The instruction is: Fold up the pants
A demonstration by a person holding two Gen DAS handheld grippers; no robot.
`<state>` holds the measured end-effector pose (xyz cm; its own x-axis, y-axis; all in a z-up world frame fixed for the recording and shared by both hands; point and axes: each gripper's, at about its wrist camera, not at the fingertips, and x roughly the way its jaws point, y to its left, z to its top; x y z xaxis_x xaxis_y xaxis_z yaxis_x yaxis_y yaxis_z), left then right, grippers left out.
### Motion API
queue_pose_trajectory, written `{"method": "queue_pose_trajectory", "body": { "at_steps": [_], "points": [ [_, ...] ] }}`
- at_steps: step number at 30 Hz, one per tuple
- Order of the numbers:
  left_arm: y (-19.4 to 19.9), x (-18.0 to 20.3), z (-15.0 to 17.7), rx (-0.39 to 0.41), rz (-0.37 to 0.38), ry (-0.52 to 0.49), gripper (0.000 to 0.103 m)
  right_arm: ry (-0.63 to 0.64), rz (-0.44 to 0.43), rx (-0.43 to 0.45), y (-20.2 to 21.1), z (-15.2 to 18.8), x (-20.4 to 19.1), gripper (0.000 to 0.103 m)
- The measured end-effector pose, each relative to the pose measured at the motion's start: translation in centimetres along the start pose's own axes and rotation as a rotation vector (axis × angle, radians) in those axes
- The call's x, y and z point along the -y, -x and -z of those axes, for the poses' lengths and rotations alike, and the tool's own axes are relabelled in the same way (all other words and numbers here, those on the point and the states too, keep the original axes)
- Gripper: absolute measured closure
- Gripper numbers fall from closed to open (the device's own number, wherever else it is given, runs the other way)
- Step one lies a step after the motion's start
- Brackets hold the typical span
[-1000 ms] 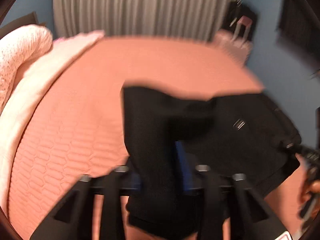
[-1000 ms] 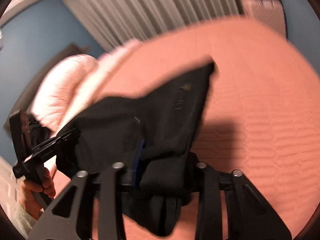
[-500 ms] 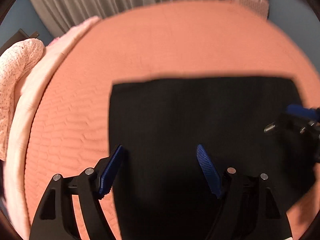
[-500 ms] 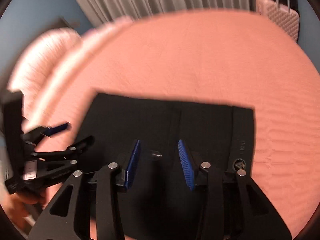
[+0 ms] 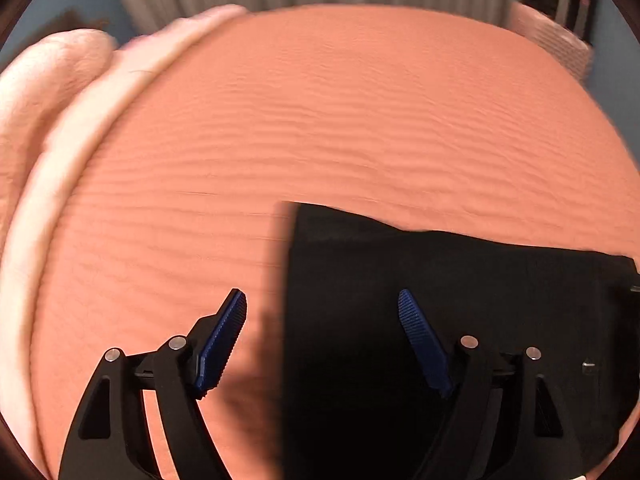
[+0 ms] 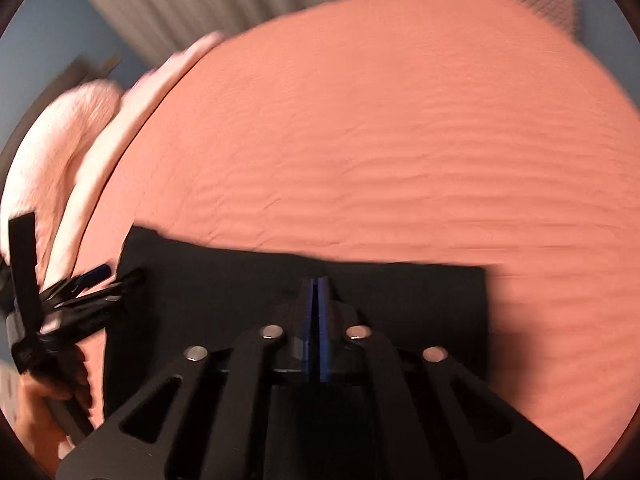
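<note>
pants (image 5: 460, 320): black, lying flat as a folded rectangle on the salmon quilted bedspread (image 5: 340, 120), toward the near edge of the bed; in the right wrist view the far edge runs roughly from 9 to 3 o'clock.
left gripper (image 5: 322, 336): jaws wide apart, nothing between the pads; it straddles the left edge of the cloth, one blue pad over bedspread, the other over black fabric. Not gripping.
right gripper (image 6: 319, 308): blue pads pressed together, over the middle of the pants. No fabric seen pinched between them.
handling (judgement): light, soft, limp; it likely drapes and sags when lifted and holds no shape. Not fragile. A thin single layer may slip out of a shallow pinch.
where to grip (judgement): at corners or along a folded edge, one gripper per corner, pinching all layers.
hidden: near edge of the pants cut off behind both grippers; layer count unreadable in solid black.
blur: both views smeared; pillows (image 5: 48, 92) at 10 o'clock soft-edged.
cut off: a hand (image 6: 44, 408) at 8 o'clock in the right wrist view, partly out of frame.
</note>
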<state>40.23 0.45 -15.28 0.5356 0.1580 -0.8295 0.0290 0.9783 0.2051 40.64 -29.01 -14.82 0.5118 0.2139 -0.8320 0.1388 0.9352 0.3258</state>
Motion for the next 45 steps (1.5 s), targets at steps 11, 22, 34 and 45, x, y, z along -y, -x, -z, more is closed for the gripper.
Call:
{"method": "queue_pose_trajectory", "body": {
  "at_steps": [11,22,34,45],
  "points": [
    [4.5,-2.3,7.2,0.044,-0.049,-0.09,0.018,0.03,0.076,0.039,6.9,10.2,2.4,0.023],
    [4.8,-2.0,10.4,0.006,-0.016,-0.074,0.018,-0.079,-0.085,0.004,5.1,13.0,2.9,0.02],
    [10.7,-1.2,14.5,0.052,0.186,0.003,0.016,-0.069,0.016,0.097,7.6,12.9,1.0,0.022],
    [10.4,0.4,17.7,-0.004,0.185,0.015,0.016,0.098,0.22,0.095,10.5,14.2,-0.7,0.046]
  ]
}}
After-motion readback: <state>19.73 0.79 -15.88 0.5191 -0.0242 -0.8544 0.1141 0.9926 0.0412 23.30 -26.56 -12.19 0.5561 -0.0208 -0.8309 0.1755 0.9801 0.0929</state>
